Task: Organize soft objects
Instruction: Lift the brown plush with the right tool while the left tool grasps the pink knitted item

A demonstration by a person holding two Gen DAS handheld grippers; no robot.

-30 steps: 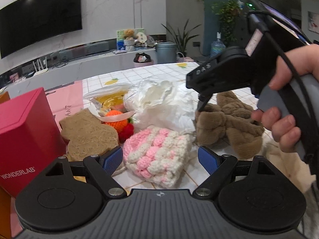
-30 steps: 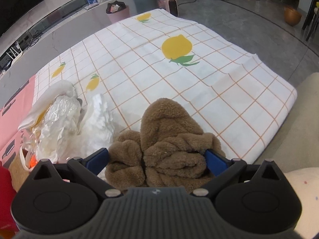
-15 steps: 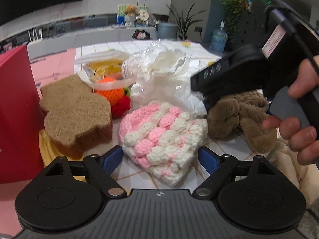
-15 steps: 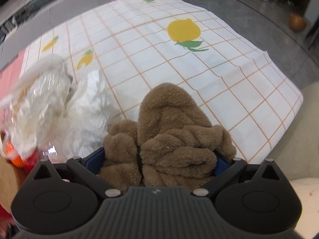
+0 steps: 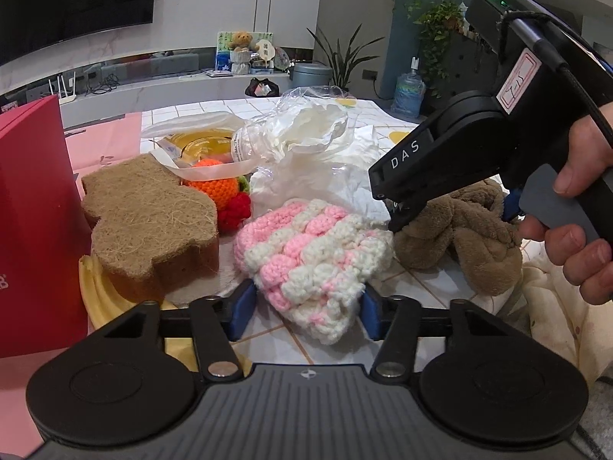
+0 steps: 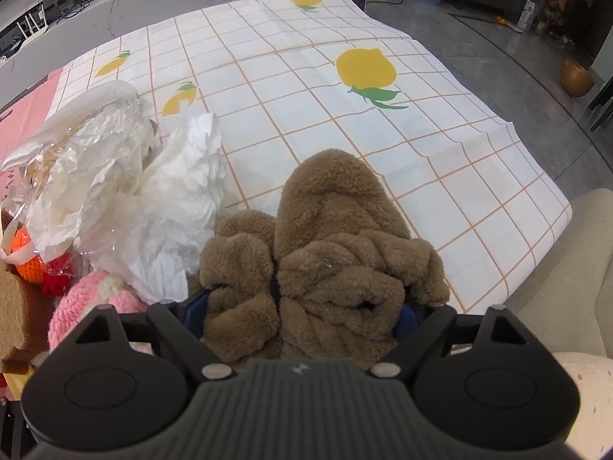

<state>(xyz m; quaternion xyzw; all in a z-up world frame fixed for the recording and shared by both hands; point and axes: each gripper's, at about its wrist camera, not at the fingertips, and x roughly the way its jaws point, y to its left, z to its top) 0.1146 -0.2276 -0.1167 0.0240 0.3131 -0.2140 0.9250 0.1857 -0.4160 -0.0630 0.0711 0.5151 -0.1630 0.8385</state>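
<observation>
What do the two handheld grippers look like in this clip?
Both are matte black with ribbed bodies, round side discs and blue fingers. The right gripper, seen from the left wrist camera, has a grey trigger handle, white DAS lettering, a red-bordered label, a black cable and a green light.

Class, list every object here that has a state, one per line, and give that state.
Left hand-held gripper: jaws just closed in, pinching the knitted piece.
Pink-and-white knitted piece: lying on the table.
Right hand-held gripper: closing round the brown plush.
Brown plush: crumpled.
Plastic bag: crumpled.
</observation>
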